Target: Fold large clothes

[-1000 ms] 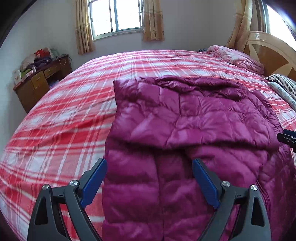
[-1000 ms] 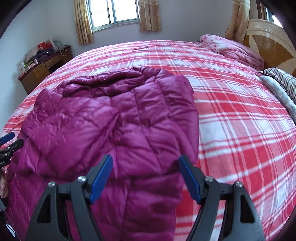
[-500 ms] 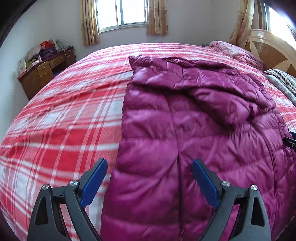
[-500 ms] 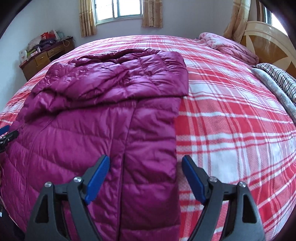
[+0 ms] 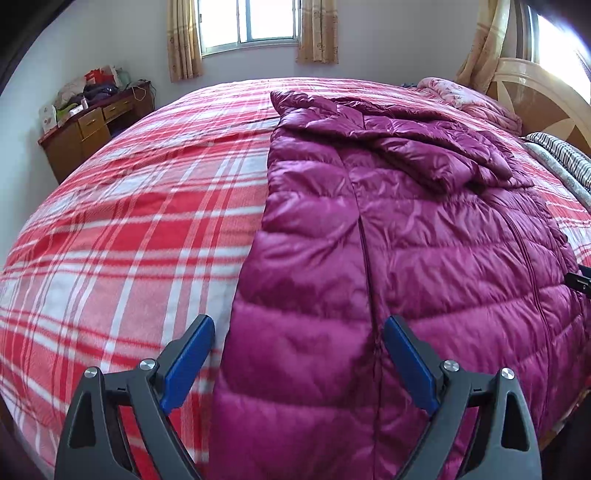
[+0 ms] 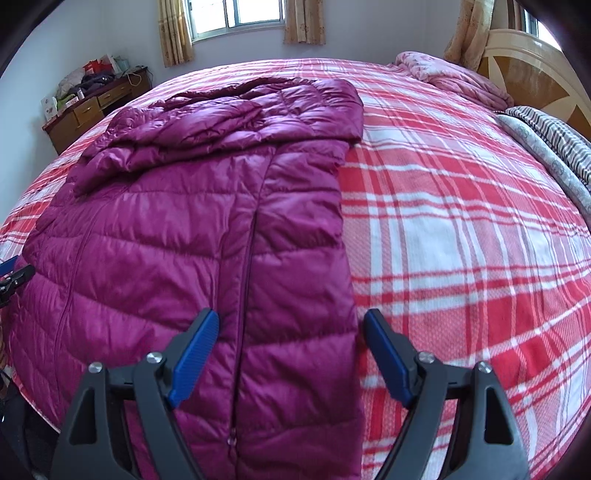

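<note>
A large magenta quilted down jacket point(image 5: 406, 236) lies lengthwise on the red plaid bed point(image 5: 129, 229). Its sleeves and far part are folded over its upper half. It also shows in the right wrist view point(image 6: 207, 229). My left gripper point(image 5: 299, 354) is open and empty, above the jacket's near left edge. My right gripper point(image 6: 291, 349) is open and empty, above the jacket's near right edge. The tip of the right gripper point(image 5: 580, 280) shows at the right edge of the left wrist view. The tip of the left gripper point(image 6: 14, 278) shows at the left edge of the right wrist view.
A wooden desk point(image 5: 92, 125) with clutter stands at the far left by the wall. A wooden headboard point(image 5: 543, 96) is at the right, with a pink quilt point(image 5: 469, 99) and a striped pillow point(image 5: 565, 158) below it. A curtained window point(image 5: 251, 22) is behind.
Both grippers have drawn back toward the jacket's near hem. The jacket's upper half now lies flatter and farther from the cameras than a second ago. Both stayed open.
</note>
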The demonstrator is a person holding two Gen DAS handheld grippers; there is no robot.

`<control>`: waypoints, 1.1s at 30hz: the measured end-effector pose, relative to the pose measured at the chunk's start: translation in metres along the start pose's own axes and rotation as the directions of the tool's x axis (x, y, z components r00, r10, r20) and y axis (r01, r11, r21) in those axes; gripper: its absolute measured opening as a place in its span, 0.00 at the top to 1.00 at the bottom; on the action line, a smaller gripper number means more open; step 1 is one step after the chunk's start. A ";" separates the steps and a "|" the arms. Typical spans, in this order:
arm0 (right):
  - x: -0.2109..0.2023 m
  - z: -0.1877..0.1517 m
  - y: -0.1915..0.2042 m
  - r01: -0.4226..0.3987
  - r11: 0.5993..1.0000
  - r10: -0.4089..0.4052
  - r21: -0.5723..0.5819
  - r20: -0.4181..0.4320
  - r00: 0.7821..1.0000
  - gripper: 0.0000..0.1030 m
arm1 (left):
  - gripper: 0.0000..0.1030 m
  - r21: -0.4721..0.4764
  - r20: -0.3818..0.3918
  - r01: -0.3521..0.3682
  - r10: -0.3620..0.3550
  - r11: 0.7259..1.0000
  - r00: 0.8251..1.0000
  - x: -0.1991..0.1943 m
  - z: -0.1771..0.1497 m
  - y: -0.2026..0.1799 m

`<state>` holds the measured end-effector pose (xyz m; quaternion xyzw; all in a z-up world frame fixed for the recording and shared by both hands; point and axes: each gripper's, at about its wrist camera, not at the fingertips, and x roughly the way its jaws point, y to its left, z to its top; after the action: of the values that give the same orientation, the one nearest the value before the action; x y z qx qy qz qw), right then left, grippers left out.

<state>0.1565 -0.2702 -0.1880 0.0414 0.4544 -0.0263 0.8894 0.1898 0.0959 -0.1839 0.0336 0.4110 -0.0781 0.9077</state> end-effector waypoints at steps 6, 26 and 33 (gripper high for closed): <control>-0.008 -0.018 0.000 -0.003 1.000 0.003 0.002 -0.016 1.000 0.19 | 0.10 -0.007 -0.016 0.016 -0.016 1.000 1.000 -0.014 -0.020 0.001; -0.032 -0.062 -0.009 -0.060 0.998 0.063 0.029 -0.109 0.992 0.34 | 0.10 0.006 -0.073 0.059 -0.059 0.998 0.996 -0.040 -0.060 0.003; -0.036 -0.072 -0.011 -0.104 0.993 0.111 0.052 -0.151 0.982 0.50 | 0.33 0.033 -0.075 0.068 -0.066 0.997 0.995 -0.046 -0.066 0.001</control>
<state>0.0764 -0.2734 -0.2013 0.0871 0.5178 0.0151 0.8509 0.1110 0.1103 -0.1929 0.0389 0.4437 -0.1146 0.8880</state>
